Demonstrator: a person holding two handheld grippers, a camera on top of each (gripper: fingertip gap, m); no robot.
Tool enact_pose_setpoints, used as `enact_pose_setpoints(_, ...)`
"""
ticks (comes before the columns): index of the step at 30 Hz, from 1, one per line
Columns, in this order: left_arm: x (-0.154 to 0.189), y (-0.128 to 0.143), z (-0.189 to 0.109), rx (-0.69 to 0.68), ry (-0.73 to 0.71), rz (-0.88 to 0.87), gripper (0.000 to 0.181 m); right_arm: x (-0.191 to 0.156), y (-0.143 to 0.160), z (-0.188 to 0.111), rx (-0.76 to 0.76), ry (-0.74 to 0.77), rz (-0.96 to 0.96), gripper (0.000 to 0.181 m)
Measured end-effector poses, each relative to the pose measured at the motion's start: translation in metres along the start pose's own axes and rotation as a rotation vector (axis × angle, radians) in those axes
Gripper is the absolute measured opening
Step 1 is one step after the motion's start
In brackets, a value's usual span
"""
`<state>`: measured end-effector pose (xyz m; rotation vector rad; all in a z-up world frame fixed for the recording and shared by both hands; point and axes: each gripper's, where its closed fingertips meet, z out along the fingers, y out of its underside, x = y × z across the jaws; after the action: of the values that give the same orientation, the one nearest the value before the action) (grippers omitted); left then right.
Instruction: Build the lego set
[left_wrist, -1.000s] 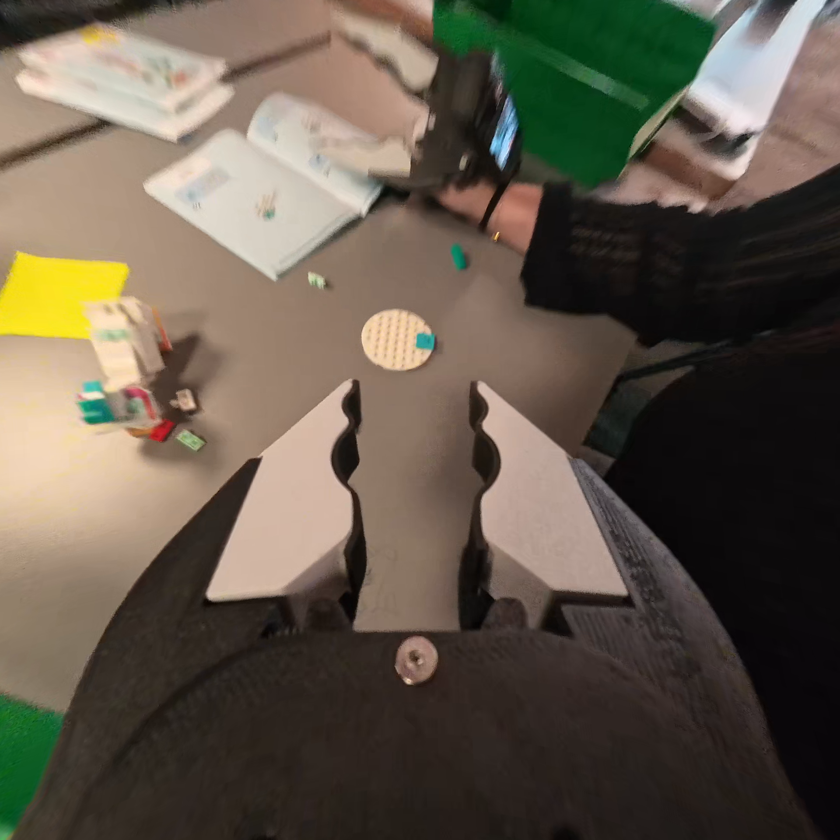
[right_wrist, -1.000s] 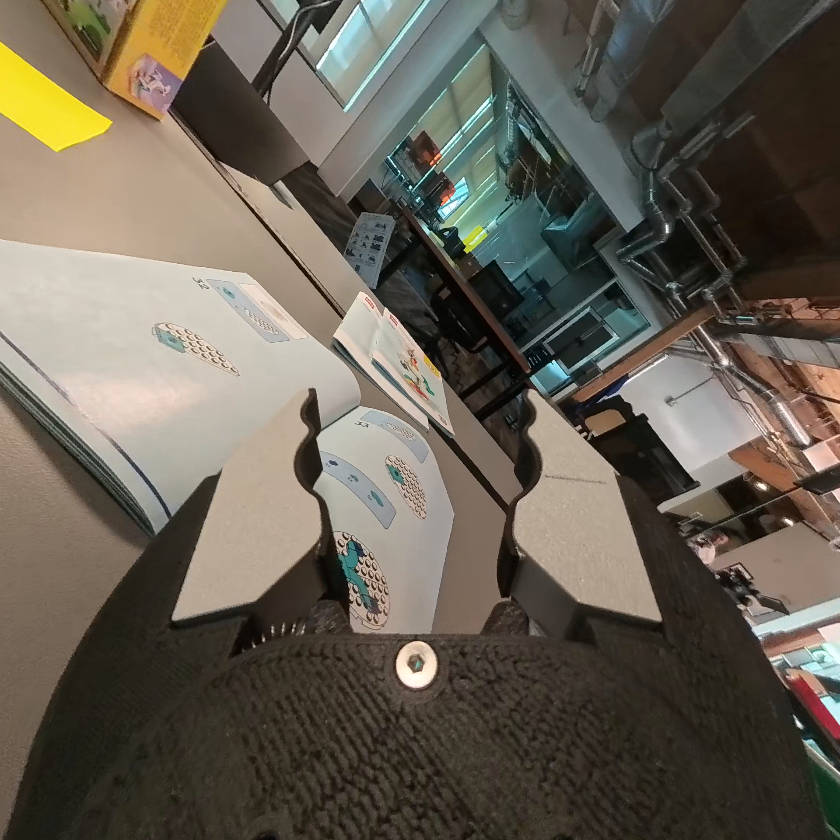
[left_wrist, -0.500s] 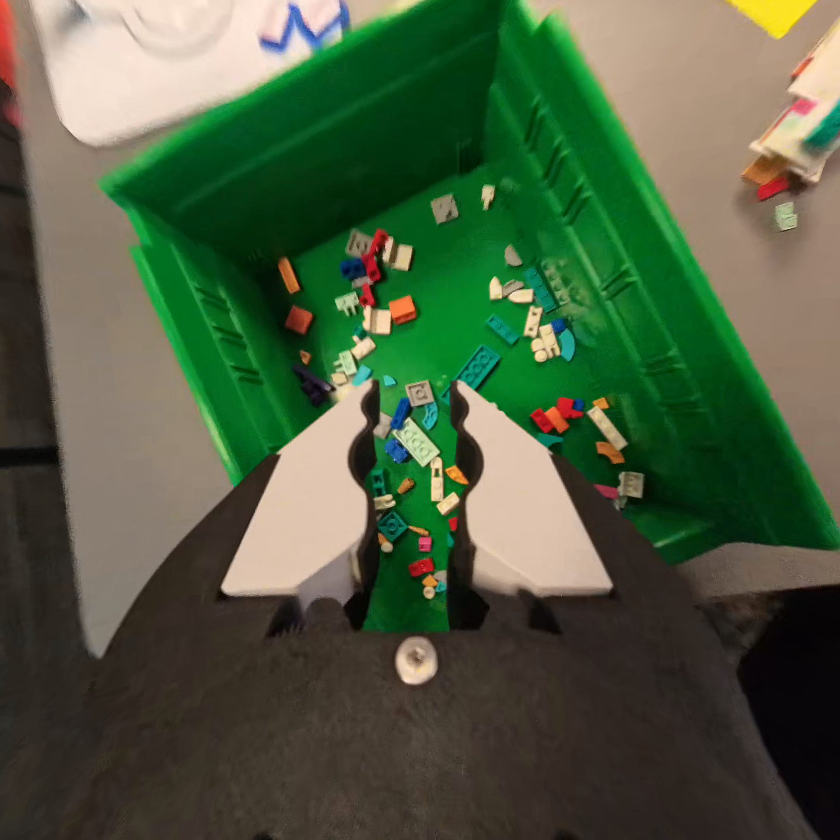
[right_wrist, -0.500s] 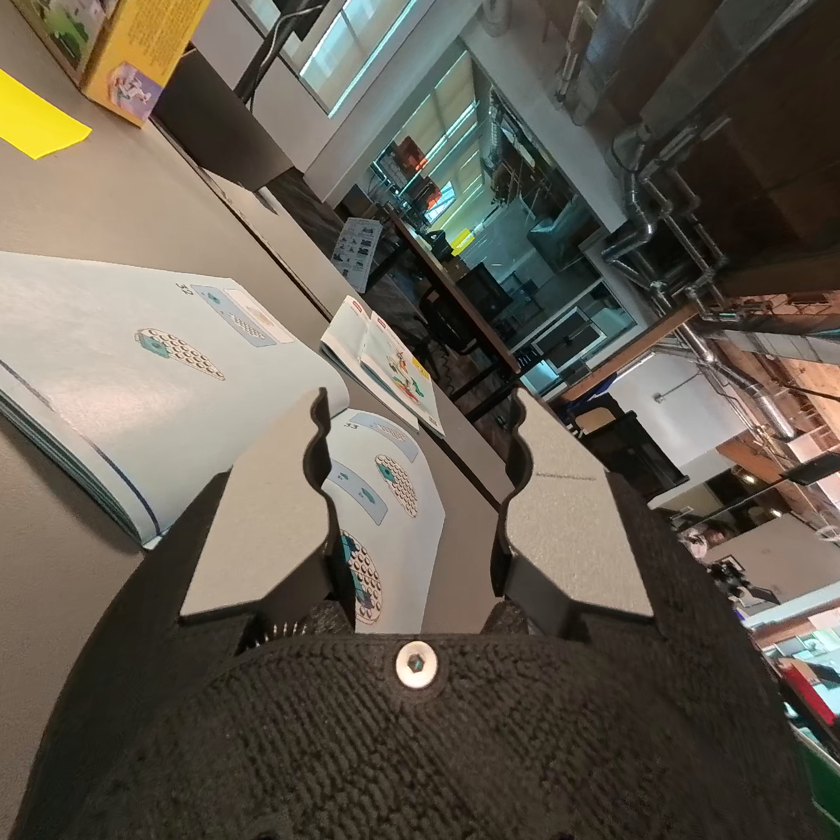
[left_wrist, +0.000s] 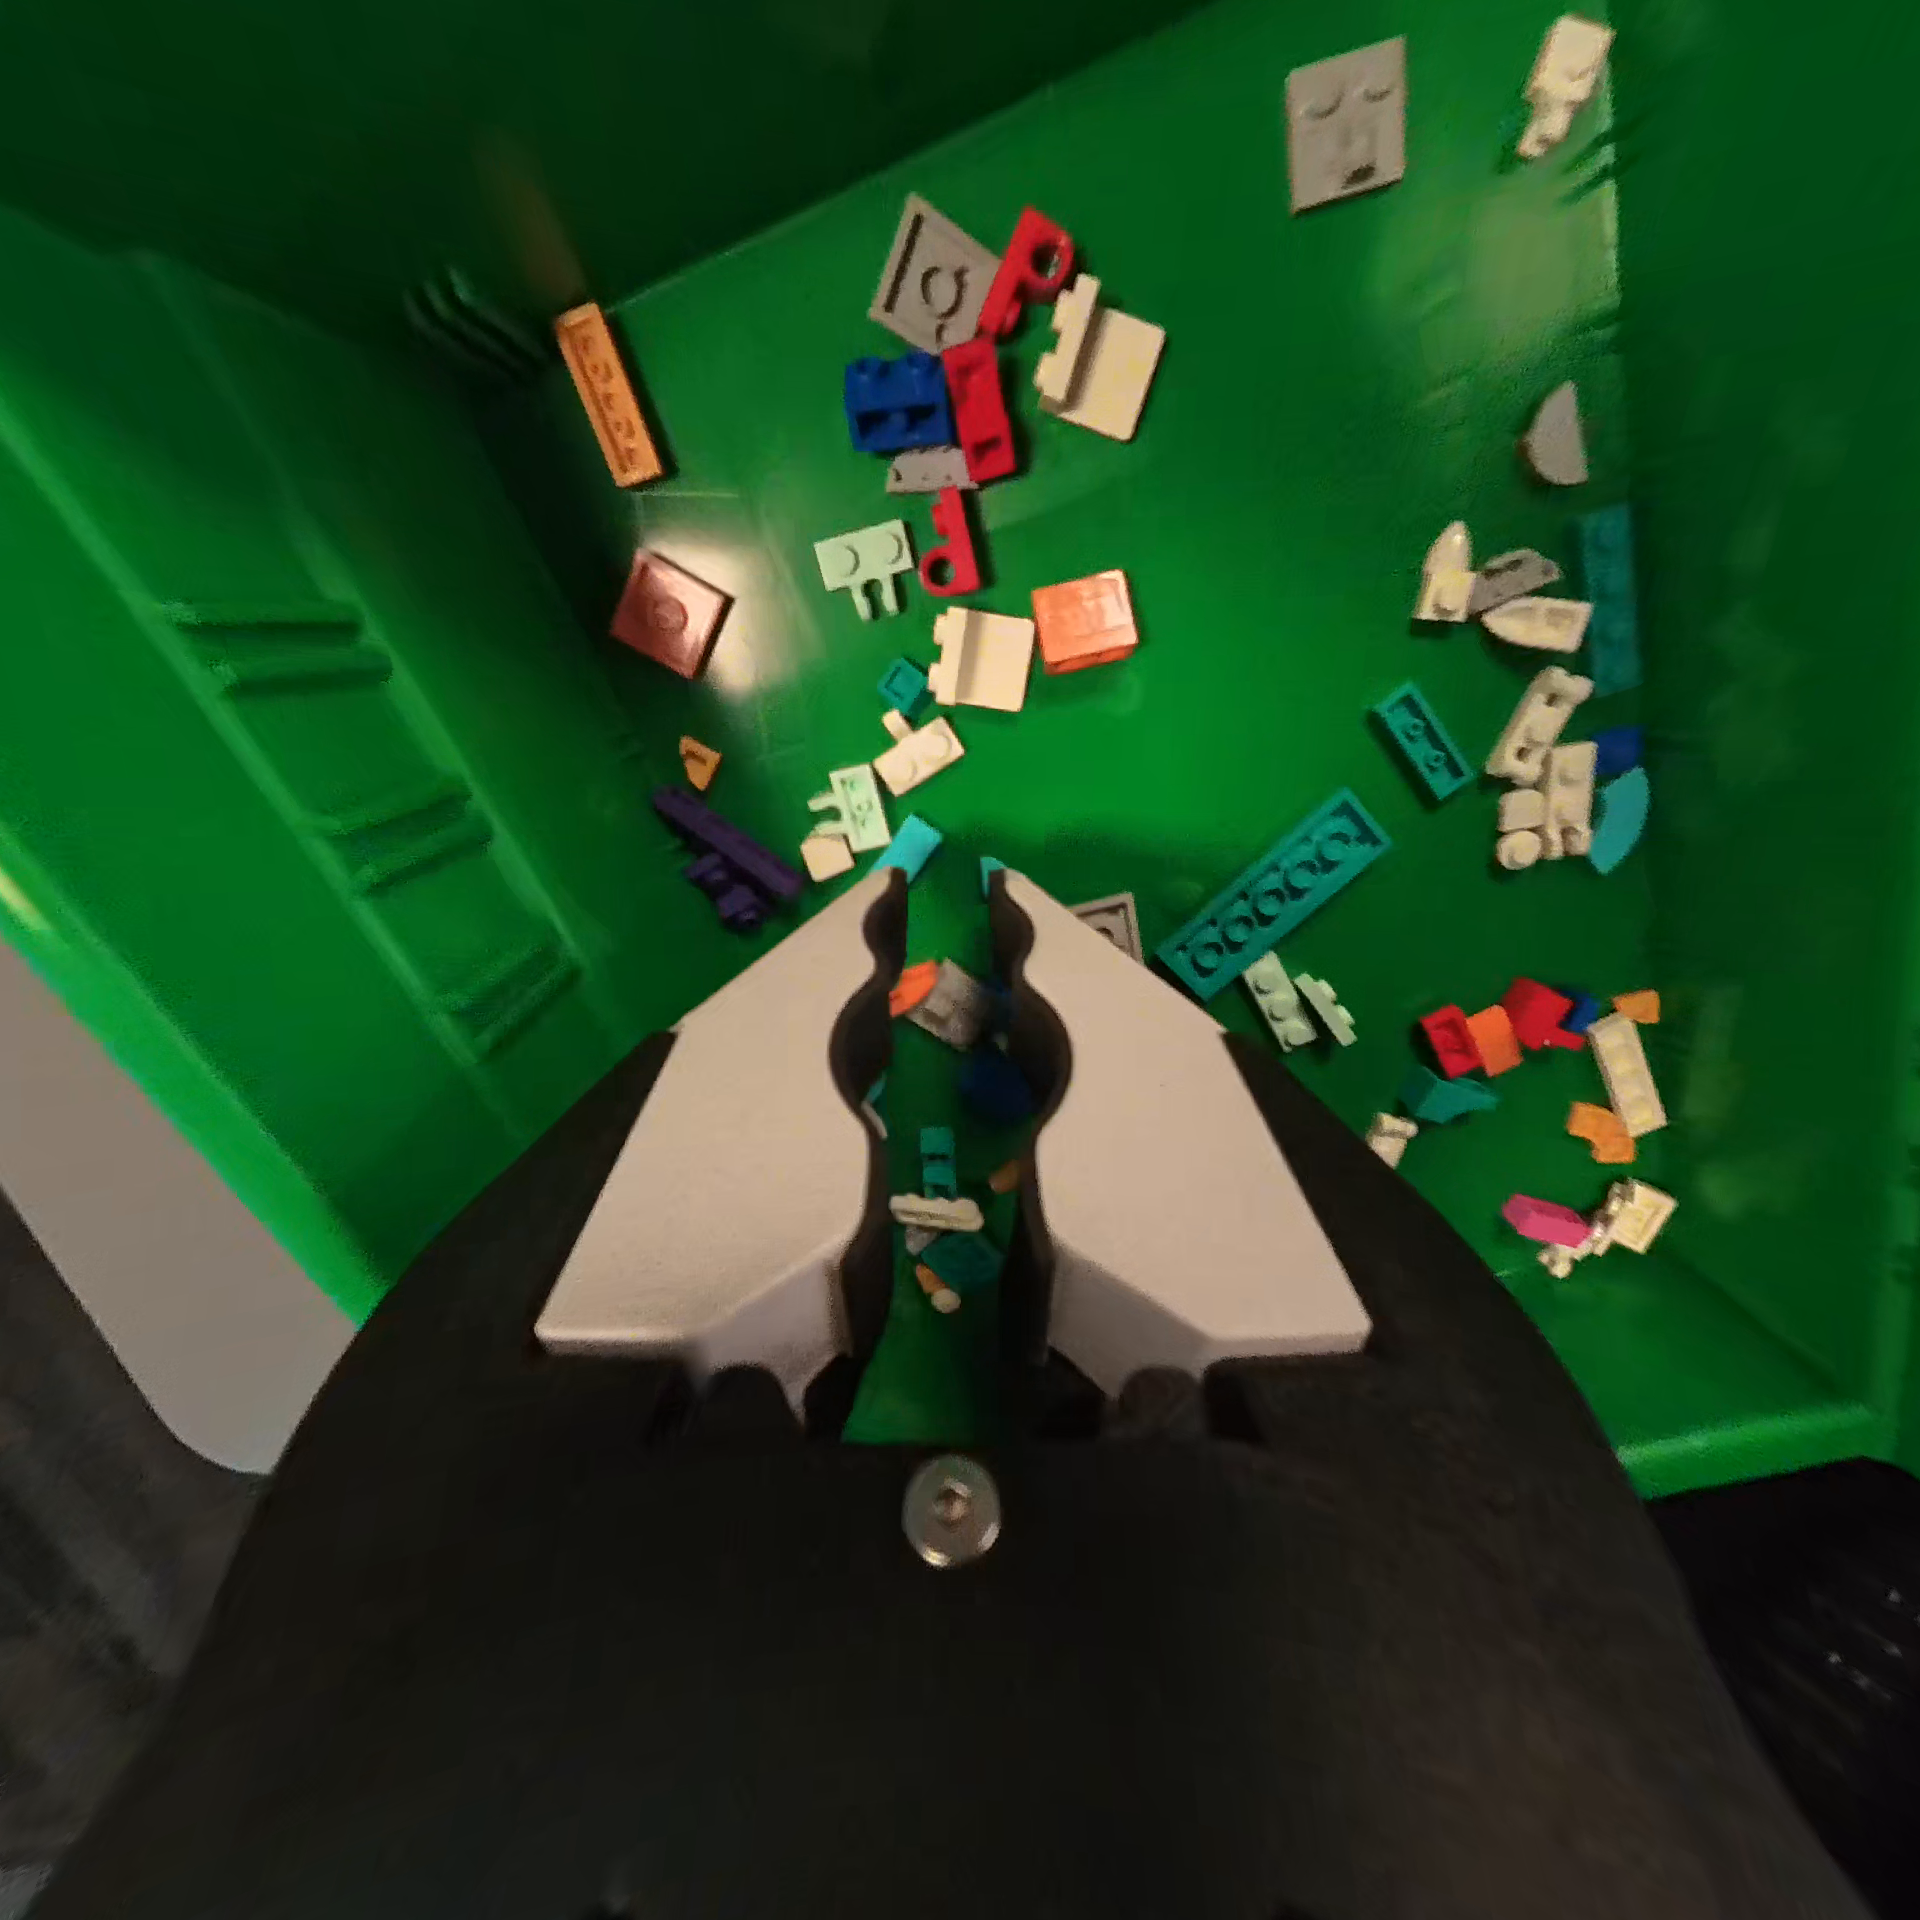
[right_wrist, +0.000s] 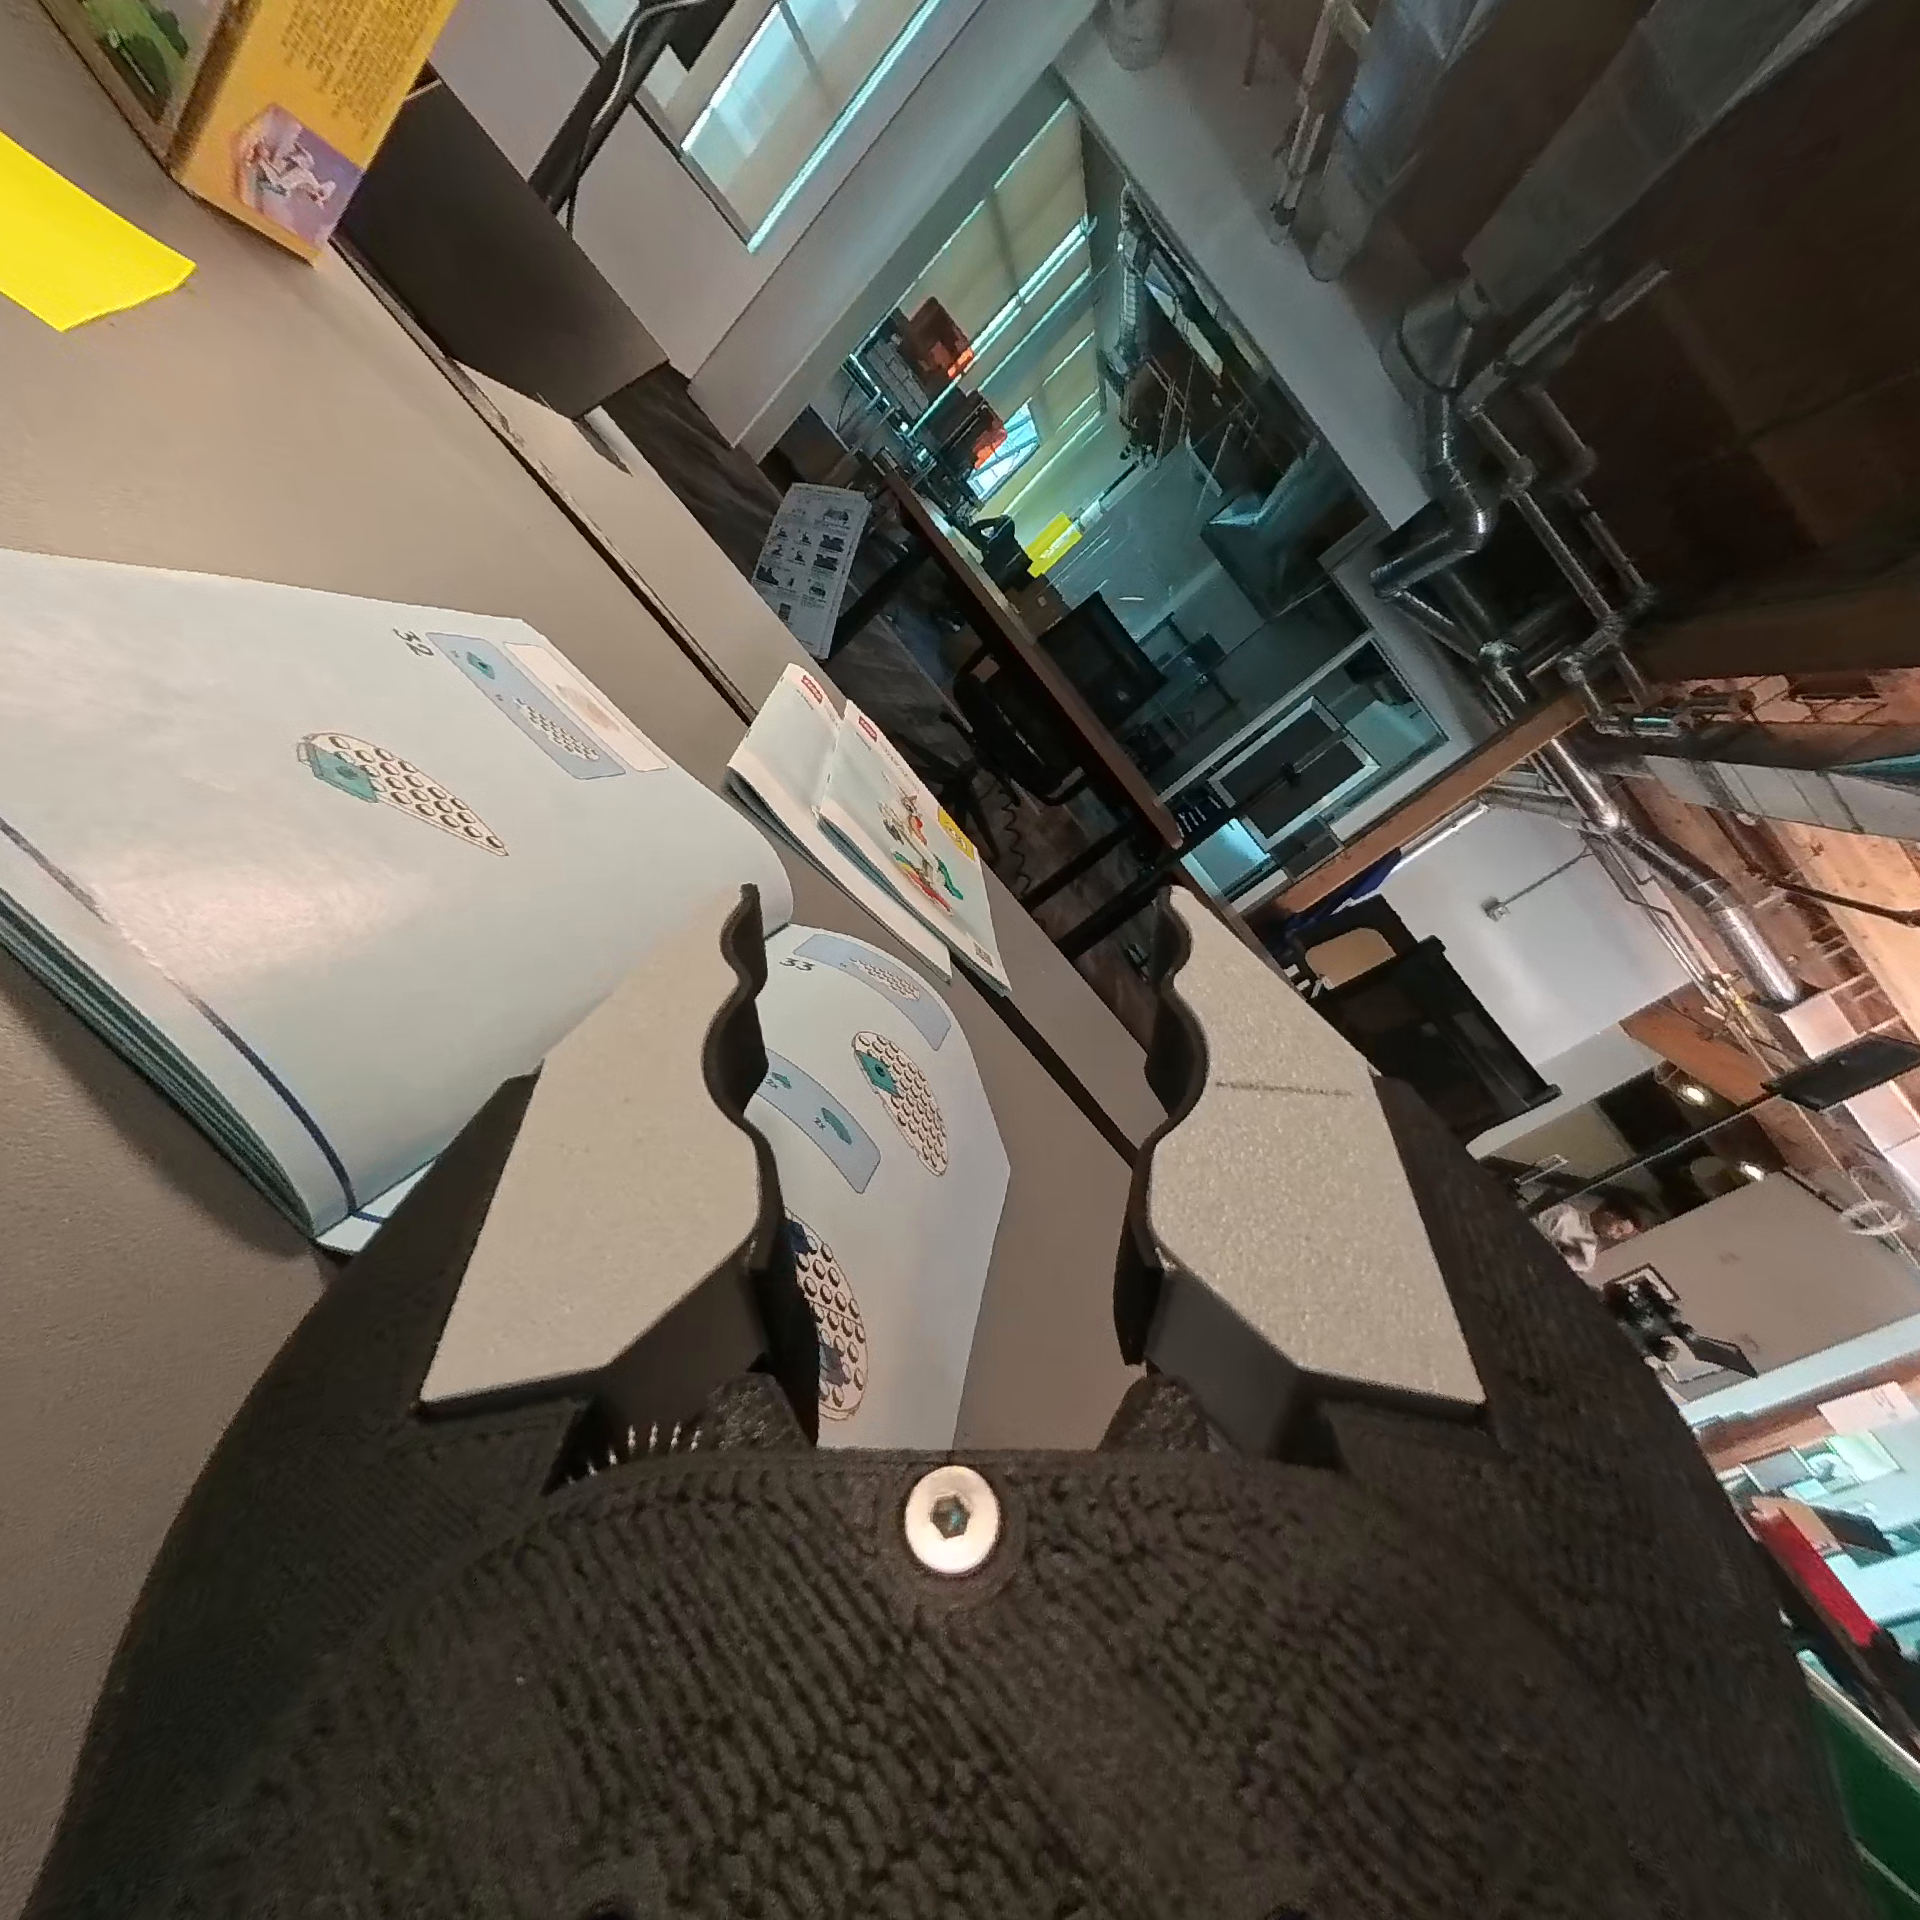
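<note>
In the left wrist view, my left gripper (left_wrist: 942, 881) is low inside a green bin (left_wrist: 312, 727), over several loose Lego pieces. Its jaws stand a narrow gap apart and hold nothing. A small teal piece (left_wrist: 909, 844) lies just past the left fingertip. A long teal plate (left_wrist: 1273, 894) lies to the right of the tips, a purple piece (left_wrist: 727, 857) to the left. More small pieces show on the bin floor between the jaws. My right gripper (right_wrist: 956, 914) is wide open and empty, low over an open instruction booklet (right_wrist: 312, 831) on the grey table.
Blue (left_wrist: 894, 405) and red (left_wrist: 977, 405) bricks, an orange plate (left_wrist: 608, 395) and white pieces lie farther in the bin. In the right wrist view, a second booklet (right_wrist: 883, 821), a yellow sheet (right_wrist: 62, 249) and a cardboard box (right_wrist: 260, 104) lie on the table. Some 60 centimetres of space lies between my two pairs of fingers. My left gripper's tips are some 5 centimetres from the long teal plate (left_wrist: 1273, 894).
My left gripper swung from the table over to the green bin and went down into it, its jaws narrowing. My right gripper has barely moved and stays open.
</note>
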<state>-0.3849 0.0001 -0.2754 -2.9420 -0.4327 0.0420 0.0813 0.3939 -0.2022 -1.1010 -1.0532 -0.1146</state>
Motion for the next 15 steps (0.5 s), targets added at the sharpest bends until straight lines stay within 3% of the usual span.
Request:
enact_pose_setpoints(6,-0.0036,-0.0034,0.0055,-0.026,-0.024,-0.026,0.025,-0.0004,-0.0011,-0.0003,0.006,-0.003,0.003,0.072)
enact_pose_setpoints(15,0.0004,0.0031,0.0094,-0.073,0.024,-0.09,0.019,-0.001,-0.0026,-0.0004,0.015,-0.008,0.01,0.072)
